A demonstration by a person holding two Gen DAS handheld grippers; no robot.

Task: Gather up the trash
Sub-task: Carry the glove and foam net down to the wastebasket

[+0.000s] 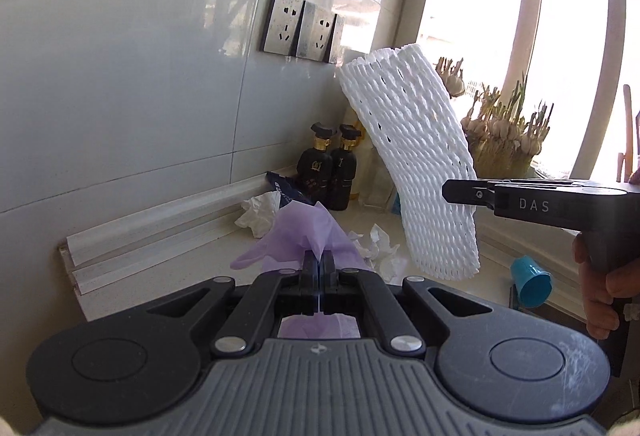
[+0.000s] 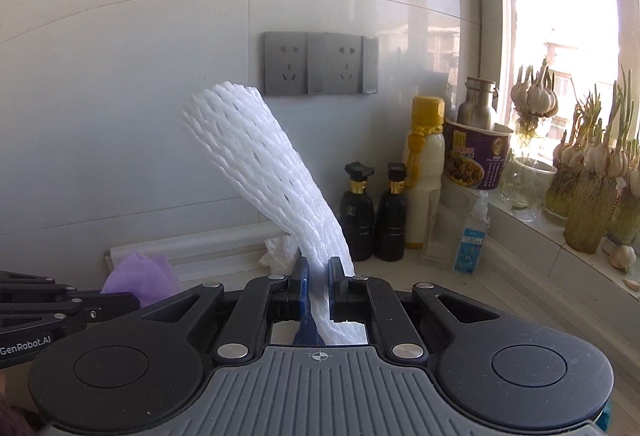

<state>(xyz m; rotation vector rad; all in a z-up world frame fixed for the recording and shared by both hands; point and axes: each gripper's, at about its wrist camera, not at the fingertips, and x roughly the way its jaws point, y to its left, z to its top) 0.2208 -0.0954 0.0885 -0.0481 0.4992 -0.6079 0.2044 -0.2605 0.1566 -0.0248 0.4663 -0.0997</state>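
Note:
My left gripper [image 1: 318, 261] is shut on a thin purple plastic glove [image 1: 298, 238], which hangs above the counter. My right gripper [image 2: 319, 267] is shut on a white foam fruit net [image 2: 260, 164] that sticks up and to the left from its jaws. In the left wrist view the same foam net [image 1: 416, 156] hangs from the right gripper [image 1: 456, 192], held by a hand at the right edge. The right wrist view shows the purple glove [image 2: 140, 274] low at the left, beside the left gripper's black frame. Crumpled white tissues [image 1: 260, 214] lie on the counter by the wall.
Two dark bottles [image 2: 374, 214], a yellow-capped bottle [image 2: 424, 172], a noodle cup [image 2: 476, 154], a glass and a spray bottle [image 2: 472, 234] stand at the wall. Sprouting garlic [image 2: 592, 172] lines the windowsill. A blue cup [image 1: 532, 286] lies on the counter. Wall sockets [image 2: 320, 62] sit above.

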